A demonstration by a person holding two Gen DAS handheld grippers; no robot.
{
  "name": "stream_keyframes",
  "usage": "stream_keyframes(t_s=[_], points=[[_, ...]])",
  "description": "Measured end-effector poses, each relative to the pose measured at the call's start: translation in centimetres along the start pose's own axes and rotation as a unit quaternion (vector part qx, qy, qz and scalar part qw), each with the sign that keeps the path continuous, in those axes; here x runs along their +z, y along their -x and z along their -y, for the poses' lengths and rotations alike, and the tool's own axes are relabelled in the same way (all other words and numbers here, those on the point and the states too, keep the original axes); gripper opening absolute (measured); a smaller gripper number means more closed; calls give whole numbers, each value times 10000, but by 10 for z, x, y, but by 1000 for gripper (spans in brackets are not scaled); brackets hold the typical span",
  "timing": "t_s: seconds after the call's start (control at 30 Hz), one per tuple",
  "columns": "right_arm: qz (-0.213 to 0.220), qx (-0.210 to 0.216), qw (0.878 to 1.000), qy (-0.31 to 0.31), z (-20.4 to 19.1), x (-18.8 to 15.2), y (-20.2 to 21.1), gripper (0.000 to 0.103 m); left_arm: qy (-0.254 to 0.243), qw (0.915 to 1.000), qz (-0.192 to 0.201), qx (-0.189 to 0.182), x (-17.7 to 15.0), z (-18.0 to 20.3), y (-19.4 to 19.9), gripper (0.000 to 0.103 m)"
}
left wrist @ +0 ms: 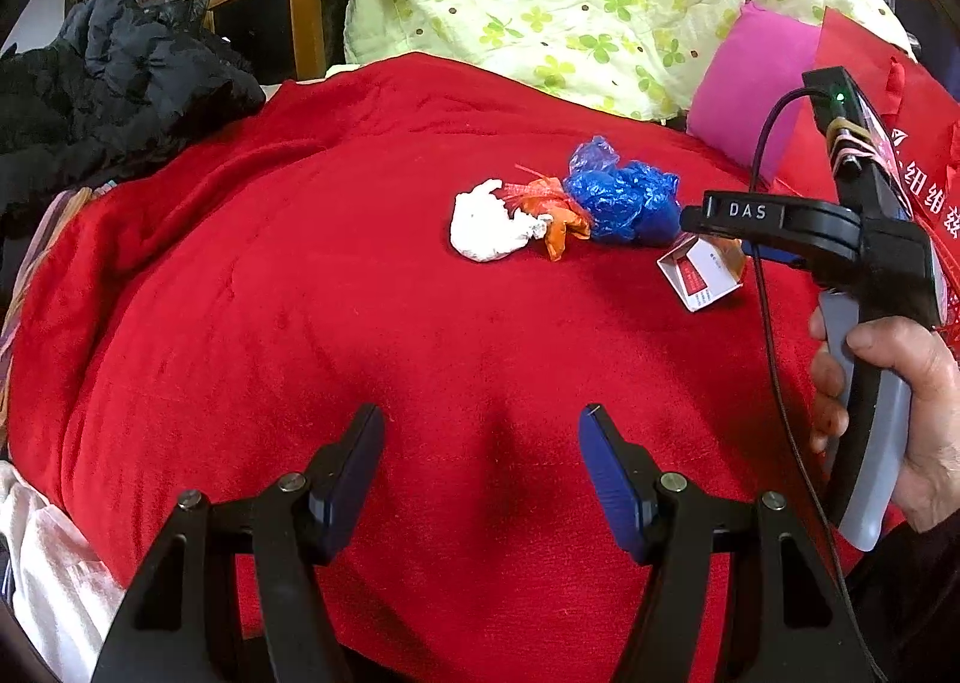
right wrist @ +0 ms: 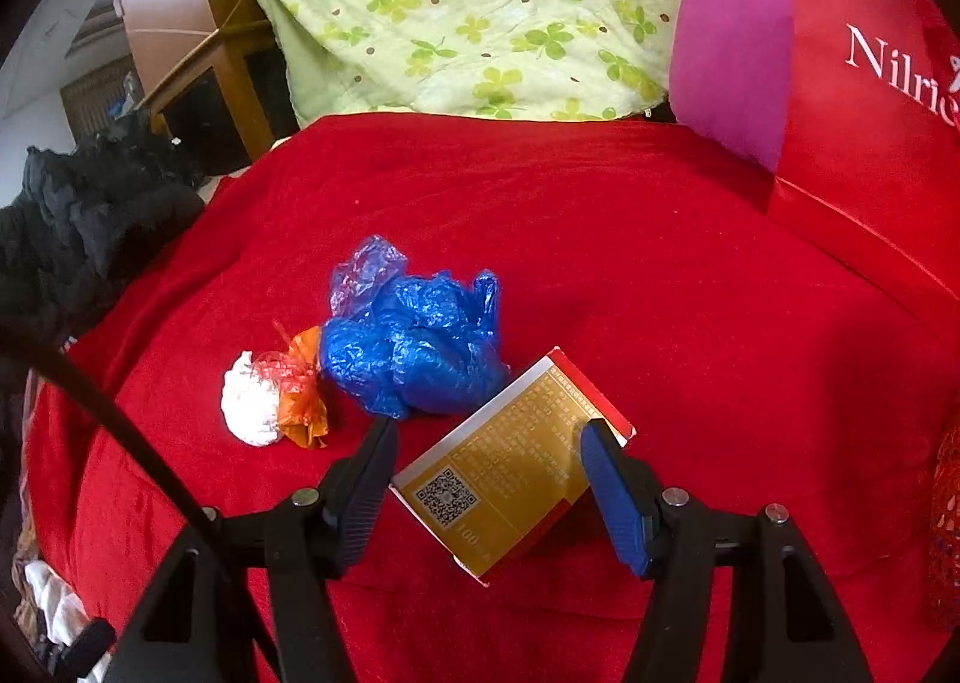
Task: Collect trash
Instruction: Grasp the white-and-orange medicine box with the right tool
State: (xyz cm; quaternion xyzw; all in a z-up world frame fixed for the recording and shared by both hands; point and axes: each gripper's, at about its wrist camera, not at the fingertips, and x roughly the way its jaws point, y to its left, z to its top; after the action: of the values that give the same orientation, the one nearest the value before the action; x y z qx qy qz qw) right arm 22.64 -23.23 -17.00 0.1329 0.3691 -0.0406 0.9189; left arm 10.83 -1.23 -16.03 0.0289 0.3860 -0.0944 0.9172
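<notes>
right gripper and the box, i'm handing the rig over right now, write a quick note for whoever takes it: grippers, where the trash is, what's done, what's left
Right gripper: jaws straddle the small gold and red box on the red blanket; pads not clearly pressing it yet, so treat it as not gripped.
Left gripper: open, empty, over bare blanket nearer the camera than the trash.
Trash: blue plastic bag just beyond the box; orange wrapper and white tissue wad to its left, touching one another.
Done: nothing collected that shows.
Left: close on the box, lift it, then the three other pieces. The red bag on the right may be the bin; I cannot confirm.
</notes>
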Motion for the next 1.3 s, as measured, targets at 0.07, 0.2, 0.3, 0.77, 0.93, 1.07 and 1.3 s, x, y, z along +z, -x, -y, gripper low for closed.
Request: stream_keyframes(t_s=[0.07,0.2,0.3,0.77,0.93,1.07,1.3], points=[[40,66,10000,57,-1,1,3,53,3,10000,13,22,1,0,2,68],[189,125,9992,315,-5,2,13,36,13,10000,47,49,4,1,5,68],[188,207,9991,321,0,2,19,31,-15,10000,61,45,5,5,6,68],[2,826,9960,-346,52,5,40,39,-54,9999,75,-49,5,18,6,68],[100,921,9934,-679,56,6,40,86,-63,9999,79,-36,4,17,7,68],[-204,576,9957,-698,51,5,20,84,-28,9999,99,-10,5,14,8,68],[-448,418,9965,-566,42,2,2,62,-284,9994,212,39,25,22,4,68]])
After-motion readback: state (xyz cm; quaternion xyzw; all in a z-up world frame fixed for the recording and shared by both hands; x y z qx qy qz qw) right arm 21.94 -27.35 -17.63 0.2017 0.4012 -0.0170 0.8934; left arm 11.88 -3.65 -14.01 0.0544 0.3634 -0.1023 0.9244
